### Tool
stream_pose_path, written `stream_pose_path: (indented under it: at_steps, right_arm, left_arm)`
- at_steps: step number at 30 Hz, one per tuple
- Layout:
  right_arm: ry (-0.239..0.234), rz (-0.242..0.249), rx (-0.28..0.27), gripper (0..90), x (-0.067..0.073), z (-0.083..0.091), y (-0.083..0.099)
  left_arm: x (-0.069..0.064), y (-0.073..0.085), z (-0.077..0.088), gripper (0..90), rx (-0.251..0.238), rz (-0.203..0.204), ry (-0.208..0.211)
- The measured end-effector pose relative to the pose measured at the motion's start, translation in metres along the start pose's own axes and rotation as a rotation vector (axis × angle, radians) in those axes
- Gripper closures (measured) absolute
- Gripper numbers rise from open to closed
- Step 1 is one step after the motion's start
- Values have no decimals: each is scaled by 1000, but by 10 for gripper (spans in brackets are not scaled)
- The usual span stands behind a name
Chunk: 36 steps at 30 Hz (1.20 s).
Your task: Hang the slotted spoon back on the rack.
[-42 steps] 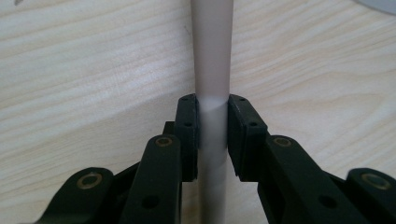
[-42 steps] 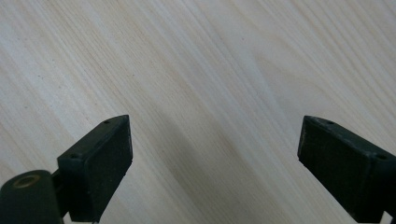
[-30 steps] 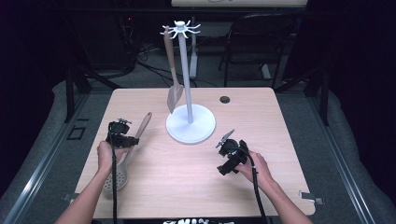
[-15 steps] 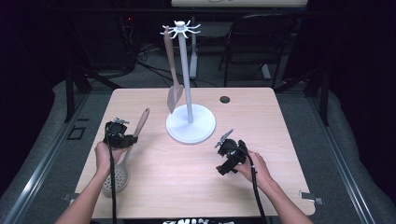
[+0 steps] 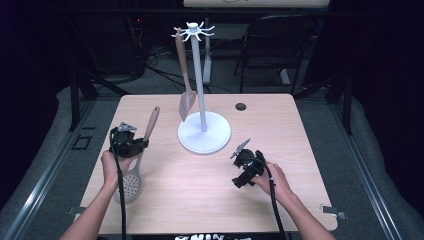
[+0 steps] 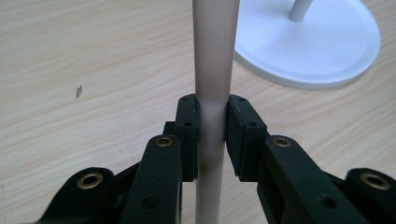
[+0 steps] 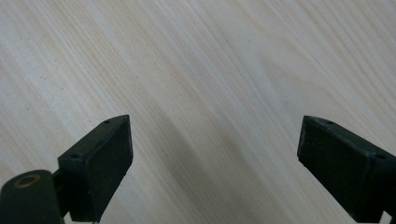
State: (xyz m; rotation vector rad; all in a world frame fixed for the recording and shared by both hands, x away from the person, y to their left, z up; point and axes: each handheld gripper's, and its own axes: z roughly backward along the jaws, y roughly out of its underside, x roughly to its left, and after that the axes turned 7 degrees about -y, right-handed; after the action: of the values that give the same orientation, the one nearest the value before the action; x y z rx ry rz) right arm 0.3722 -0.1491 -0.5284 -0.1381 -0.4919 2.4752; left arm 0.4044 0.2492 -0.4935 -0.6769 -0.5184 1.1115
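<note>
A beige slotted spoon (image 5: 131,180) with a long handle (image 6: 214,56) is at the table's left side, its perforated head low near the front edge and its handle tilted up. My left gripper (image 5: 142,145) is shut on that handle (image 5: 151,125), both pads (image 6: 189,135) pressing its sides. A white utensil stand (image 5: 204,132) with a hook crown rises mid-table, and a beige spatula (image 5: 186,100) hangs from it. My right gripper (image 5: 240,149) rests open over bare wood at the right, its pads (image 7: 109,161) far apart with nothing between them.
The stand's round white base (image 6: 317,42) lies just beyond the held handle. A small dark cable hole (image 5: 241,106) sits near the table's far edge. A black chair (image 5: 280,45) stands behind the table. Light wood (image 7: 210,84) lies under the right gripper.
My left gripper has lifted the spoon's handle, tilting it more steeply up. The right hand has stayed put.
</note>
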Motion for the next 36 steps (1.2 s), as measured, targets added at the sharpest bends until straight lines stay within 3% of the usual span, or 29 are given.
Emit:
stream_pose_path:
  at_steps: [8,19,28,36]
  right_arm:
    - [1,9,17,100,-1,-1,-1]
    - [0,2,15,100,-1,-1,1]
    - [3,-4,16,100,-2,-1,2]
    - [6,-7,24,100,-2,-2,3]
  left_arm:
    - [2,-4,12,756,-44,12,8]
    - [-6,-12,29,755,-155,-3,33]
    - [-5,-20,49,755,-300,4,26]
    - [-11,-28,56,755,-348,-6,40]
